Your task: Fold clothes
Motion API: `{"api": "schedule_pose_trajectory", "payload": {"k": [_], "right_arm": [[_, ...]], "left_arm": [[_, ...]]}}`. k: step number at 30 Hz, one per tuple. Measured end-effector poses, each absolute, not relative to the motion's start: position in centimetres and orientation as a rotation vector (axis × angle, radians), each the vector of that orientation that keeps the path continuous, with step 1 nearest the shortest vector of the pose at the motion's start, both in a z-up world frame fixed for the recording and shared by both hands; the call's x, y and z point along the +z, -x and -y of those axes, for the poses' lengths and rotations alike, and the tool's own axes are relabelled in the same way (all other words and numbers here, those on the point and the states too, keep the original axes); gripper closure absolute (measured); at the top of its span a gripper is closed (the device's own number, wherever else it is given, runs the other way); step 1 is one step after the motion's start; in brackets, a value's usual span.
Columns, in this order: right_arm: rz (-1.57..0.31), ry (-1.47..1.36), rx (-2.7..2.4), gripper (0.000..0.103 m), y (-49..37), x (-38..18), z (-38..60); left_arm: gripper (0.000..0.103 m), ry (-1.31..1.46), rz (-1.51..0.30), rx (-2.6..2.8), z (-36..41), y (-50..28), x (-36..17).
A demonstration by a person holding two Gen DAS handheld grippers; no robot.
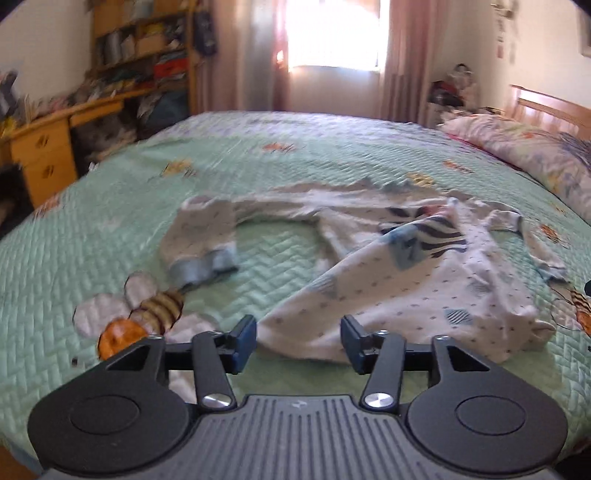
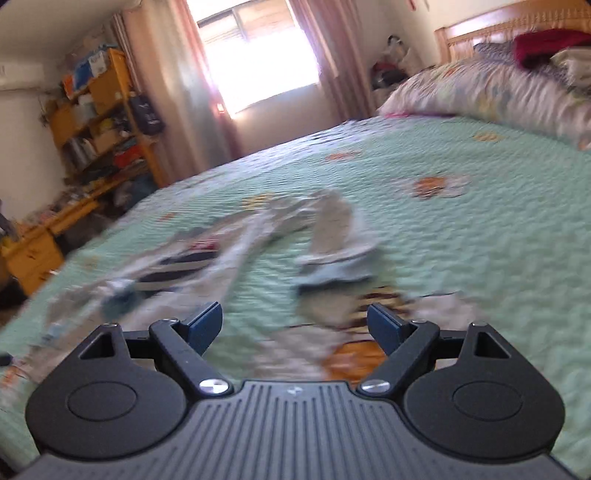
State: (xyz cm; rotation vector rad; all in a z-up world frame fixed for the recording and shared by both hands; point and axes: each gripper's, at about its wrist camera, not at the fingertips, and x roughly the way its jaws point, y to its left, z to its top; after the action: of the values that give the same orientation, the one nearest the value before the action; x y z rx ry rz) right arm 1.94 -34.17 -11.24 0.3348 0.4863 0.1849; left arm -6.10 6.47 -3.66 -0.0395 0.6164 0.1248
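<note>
A small white dotted garment [image 1: 399,280] with blue cuffs and a striped patch lies crumpled on the green quilted bedspread [image 1: 295,155]. Its sleeve with a blue cuff [image 1: 201,267] stretches to the left. My left gripper [image 1: 298,341] stands open just above the garment's near edge, nothing between its fingers. In the right wrist view the same garment [image 2: 236,240] is blurred, with a blue-cuffed part [image 2: 332,269] ahead. My right gripper [image 2: 295,328] is open and empty, hovering over the bedspread [image 2: 461,229] short of the garment.
A pillow [image 1: 528,147] and wooden headboard [image 1: 554,107] are at the right. A wooden desk [image 1: 48,147] and cluttered shelves [image 1: 140,40] stand left of the bed. A curtained window [image 1: 332,33] is behind. Folded clothes [image 2: 554,51] sit on the pillow [image 2: 480,92].
</note>
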Motion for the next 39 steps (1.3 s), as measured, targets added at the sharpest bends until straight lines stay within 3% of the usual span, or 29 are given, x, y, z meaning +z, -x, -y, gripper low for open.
{"api": "schedule_pose_trajectory", "payload": {"k": [2, 4, 13, 19, 21, 24, 27, 33, 39], "right_arm": [[-0.513, -0.414, 0.17, 0.017, -2.2, -12.1, 36.6], [-0.494, -0.239, 0.187, 0.017, -2.6, -11.8, 35.2], [-0.478, 0.44, 0.271, 0.017, -7.5, -12.3, 28.0], [-0.492, 0.553, 0.29, 0.019, -10.8, -13.5, 26.5], [-0.486, 0.565, 0.296, 0.033, -11.4, -13.7, 26.5], [-0.482, 0.578, 0.304, 0.081, -12.1, -14.0, 26.7], [-0.453, 0.566, 0.299, 0.089, -12.0, -13.8, 27.4], [-0.313, 0.487, 0.176, 0.09, -12.6, -9.2, 31.5], [-0.367, 0.16, 0.018, 0.09, -18.0, -4.0, 41.0]], "left_arm": [[0.04, 0.012, -0.615, 0.107, -5.4, 5.8, -3.7], [0.034, -0.015, -0.617, 0.09, -4.4, 5.4, -3.8], [0.033, -0.094, -0.691, 0.009, -1.3, 4.4, -5.6], [0.026, -0.118, -0.705, 0.049, -1.8, 3.7, -5.8], [0.026, -0.113, -0.718, 0.048, -1.9, 3.4, -6.0], [0.025, -0.115, -0.731, 0.032, -1.6, 3.1, -6.2], [0.023, -0.142, -0.729, 0.014, -1.0, 2.9, -6.2], [0.021, -0.204, -0.724, -0.003, -0.2, 2.6, -6.3], [0.02, -0.165, -0.728, -0.008, -0.6, 2.0, -5.9]]}}
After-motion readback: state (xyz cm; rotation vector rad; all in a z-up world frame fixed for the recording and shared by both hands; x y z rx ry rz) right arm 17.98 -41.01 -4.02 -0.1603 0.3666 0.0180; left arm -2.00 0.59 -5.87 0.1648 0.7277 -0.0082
